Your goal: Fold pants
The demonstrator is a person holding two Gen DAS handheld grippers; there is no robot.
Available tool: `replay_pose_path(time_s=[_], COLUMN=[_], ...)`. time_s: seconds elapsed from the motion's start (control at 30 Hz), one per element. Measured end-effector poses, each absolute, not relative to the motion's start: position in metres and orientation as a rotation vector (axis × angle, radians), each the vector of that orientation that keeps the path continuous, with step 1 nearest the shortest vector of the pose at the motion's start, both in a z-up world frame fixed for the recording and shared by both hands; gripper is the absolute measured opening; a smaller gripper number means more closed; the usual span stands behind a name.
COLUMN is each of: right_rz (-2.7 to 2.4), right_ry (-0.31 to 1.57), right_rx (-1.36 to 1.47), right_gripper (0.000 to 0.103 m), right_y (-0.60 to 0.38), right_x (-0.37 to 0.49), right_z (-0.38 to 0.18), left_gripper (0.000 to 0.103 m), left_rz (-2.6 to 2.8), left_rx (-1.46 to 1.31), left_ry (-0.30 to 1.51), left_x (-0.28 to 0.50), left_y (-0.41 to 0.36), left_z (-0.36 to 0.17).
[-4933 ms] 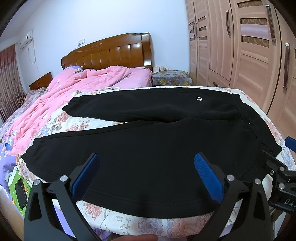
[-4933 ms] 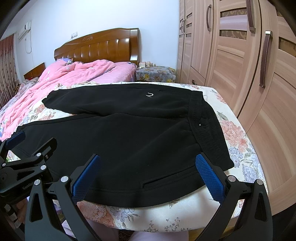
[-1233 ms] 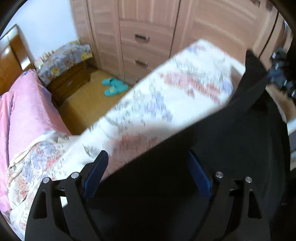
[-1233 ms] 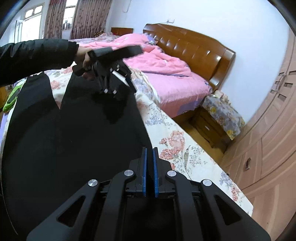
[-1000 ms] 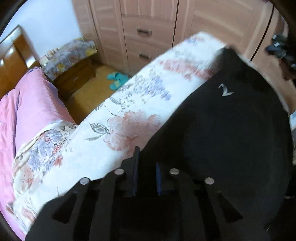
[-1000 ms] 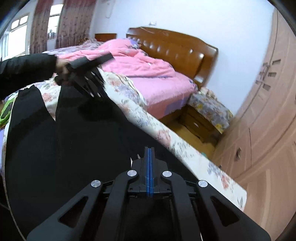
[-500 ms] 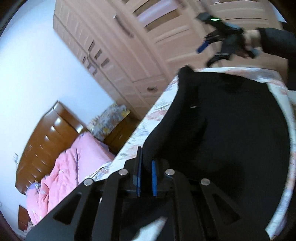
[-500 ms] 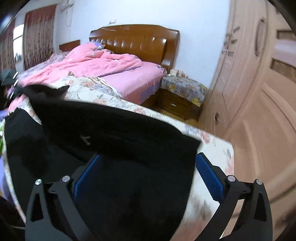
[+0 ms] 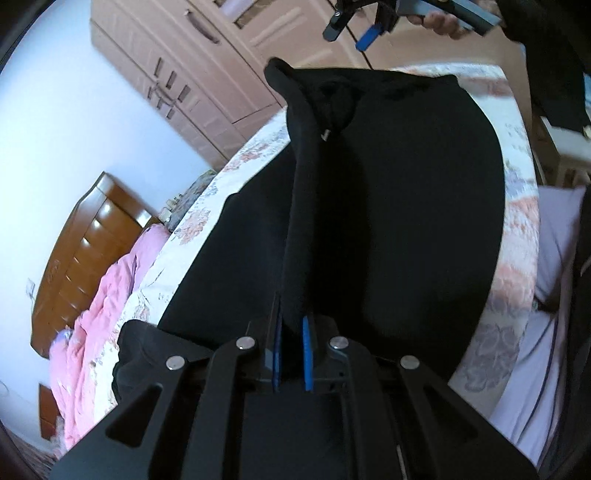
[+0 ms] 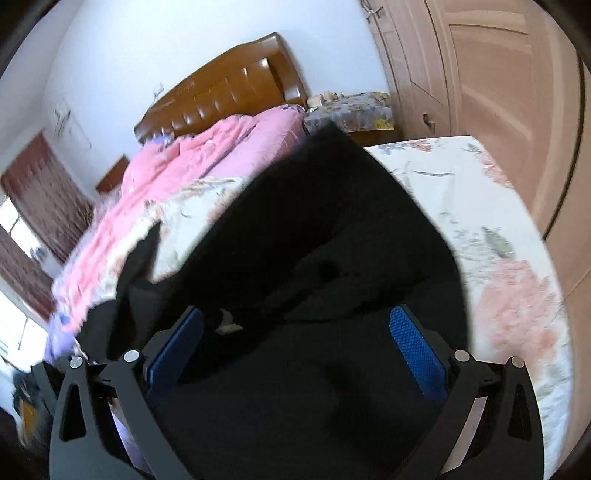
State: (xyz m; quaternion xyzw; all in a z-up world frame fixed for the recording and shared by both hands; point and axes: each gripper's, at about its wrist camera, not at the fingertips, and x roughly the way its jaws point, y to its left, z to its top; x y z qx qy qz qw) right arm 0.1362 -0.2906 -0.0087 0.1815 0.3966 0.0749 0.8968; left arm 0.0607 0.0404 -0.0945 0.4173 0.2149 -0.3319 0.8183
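The black pants (image 9: 406,206) lie on the floral bed sheet (image 9: 513,280). My left gripper (image 9: 291,354) is shut on a raised fold of the pants' edge, which runs taut up the frame to a lifted corner. My right gripper (image 10: 295,350) is open, its blue pads (image 10: 415,350) spread above the black pants (image 10: 314,258); nothing is between them. In the left wrist view the right gripper (image 9: 354,26) hangs open above the far end of the pants, held by a hand.
A pink quilt (image 10: 177,173) lies at the head of the bed by the wooden headboard (image 10: 229,96). A nightstand (image 10: 351,110) stands beside it. Wardrobe doors (image 10: 498,92) line the right side. The bed edge (image 9: 498,332) is near me.
My right gripper, shut on the pants a second ago, has opened and lifted off. My left gripper closed on the pants and now holds the raised edge taut.
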Motion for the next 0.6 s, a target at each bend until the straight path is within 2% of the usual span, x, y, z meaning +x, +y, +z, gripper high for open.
replay_pose_path(time_s=[0.17, 0.27, 0.33, 0.4, 0.47, 0.53, 0.57, 0.6], right_rz=[0.045, -0.080, -0.155, -0.268, -0.280, -0.168, -0.148, -0.127], right_ry=[0.870, 1.015, 1.099, 1.123, 1.101, 1.079, 1.050, 1.008], right_rx=[0.315, 0.277, 0.144, -0.127, -0.161, -0.015, 0.025, 0.063], right_gripper=[0.098, 0.098, 0.098, 0.092, 0.040, 0.018, 0.013, 0.012], right_y=[-0.235, -0.208, -0.185, -0.166, -0.171, -0.197, -0.208, -0.217], right_x=[0.197, 0.250, 0.276, 0.289, 0.275, 0.250, 0.234, 0.218], right_z=[0.013, 0.002, -0.010, -0.024, -0.032, -0.036, -0.036, -0.033], left_gripper=[0.009, 0.009, 0.009, 0.009, 0.009, 0.009, 0.009, 0.010], left_rz=[-0.692, -0.680, -0.668, -0.658, -0.650, -0.644, -0.643, -0.642], left_rx=[0.902, 0.904, 0.914, 0.926, 0.929, 0.914, 0.904, 0.895], left_ry=[0.455, 0.450, 0.444, 0.434, 0.422, 0.407, 0.403, 0.399], left_x=[0.063, 0.051, 0.047, 0.043, 0.040, 0.039, 0.038, 0.038], left_y=[0.035, 0.038, 0.036, 0.035, 0.036, 0.038, 0.039, 0.041], left_z=[-0.095, -0.097, -0.097, -0.099, -0.099, -0.098, -0.097, -0.097])
